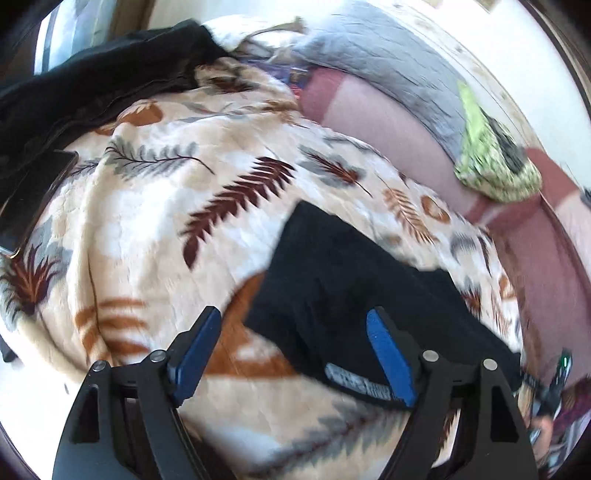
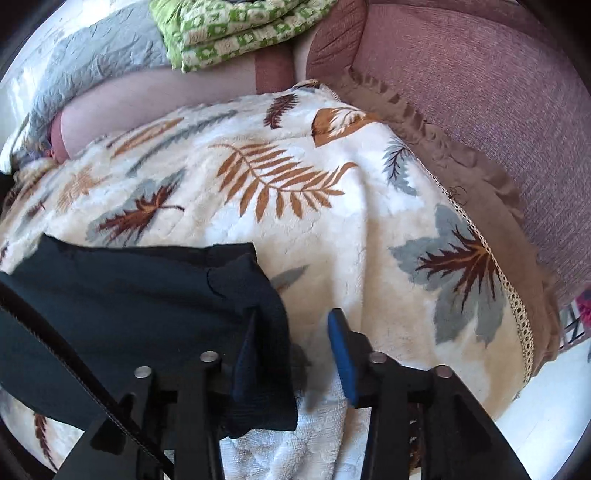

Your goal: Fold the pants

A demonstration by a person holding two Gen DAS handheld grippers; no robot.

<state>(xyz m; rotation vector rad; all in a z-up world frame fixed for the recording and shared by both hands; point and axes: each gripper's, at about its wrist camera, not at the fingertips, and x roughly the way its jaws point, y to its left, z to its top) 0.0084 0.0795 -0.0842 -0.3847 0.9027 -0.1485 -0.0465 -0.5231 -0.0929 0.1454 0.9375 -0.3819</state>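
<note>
Lying where: the dark, soft-knit folded pants [image 1: 354, 280] rest as a compact bundle on the cream plush blanket with rust, brown and grey leaf print [image 1: 155, 206]; the right wrist view shows the same pants [image 2: 140, 295] with a ribbed end draped toward the camera.
Left gripper [image 1: 295, 332]: jaws spread wide, gripping nothing; the right blue pad hangs over the bundle's near edge, by a pale label, the left pad over bare blanket.
Right gripper [image 2: 295, 325]: jaws parted; the ribbed cloth hangs over the left finger and hides it, so contact there is likely, but no pinch is visible.
Stage, by my reading: the fold looks mostly made; squaring up or releasing remains.
Risk one: cloth draped on the right gripper's finger may be dragged if that gripper pulls away, undoing the fold.
Risk two: the plush blanket may bunch and be pinched with the pants.
Surroundings: a mauve upholstered sofa back [image 2: 480, 110], a green-and-white patterned cloth [image 2: 236, 29], a grey quilted cover [image 1: 388, 66], a black garment heap [image 1: 92, 77].
</note>
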